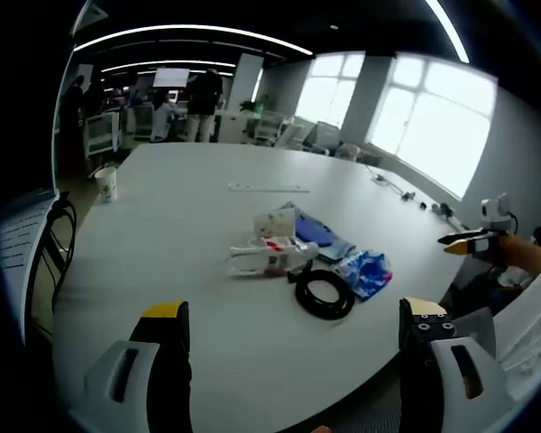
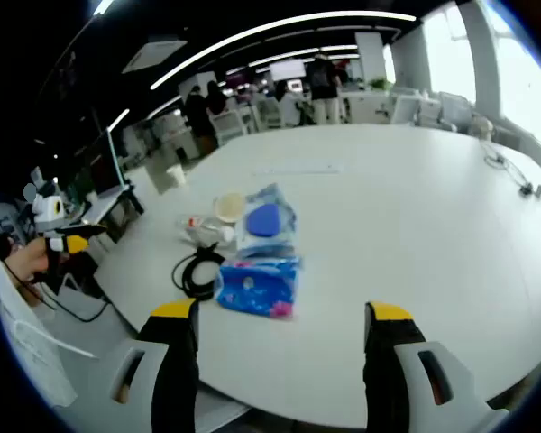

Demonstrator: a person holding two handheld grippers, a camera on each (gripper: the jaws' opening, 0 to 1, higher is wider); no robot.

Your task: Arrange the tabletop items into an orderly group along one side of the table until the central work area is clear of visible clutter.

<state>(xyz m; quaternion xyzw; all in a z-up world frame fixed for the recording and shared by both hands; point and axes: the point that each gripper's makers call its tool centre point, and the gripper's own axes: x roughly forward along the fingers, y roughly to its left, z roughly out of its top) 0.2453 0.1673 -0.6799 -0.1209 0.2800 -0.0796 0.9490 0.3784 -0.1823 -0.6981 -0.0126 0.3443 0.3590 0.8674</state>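
A small cluster lies on the white table [image 1: 180, 234]: a black cable coil [image 1: 325, 293], a blue patterned packet [image 1: 368, 273], a white pack with a red label [image 1: 270, 257], a blue pouch [image 1: 314, 230] and a white bag [image 1: 275, 221]. My left gripper [image 1: 295, 314] stands open near the table's edge, short of the coil. In the right gripper view the same coil [image 2: 195, 271], packet [image 2: 257, 284] and pouch [image 2: 266, 219] lie just ahead of my open right gripper [image 2: 281, 314]. Each gripper appears in the other's view, hand-held beyond the table edge: the right gripper [image 1: 469, 241], the left gripper [image 2: 68, 242].
A paper cup [image 1: 106, 183] stands near the far left edge, and a thin white strip [image 1: 269, 188] lies beyond the cluster. Small cables [image 2: 523, 185] lie by the window side. People [image 1: 203, 99] and desks stand at the back. A chair [image 1: 36, 244] is beside the table.
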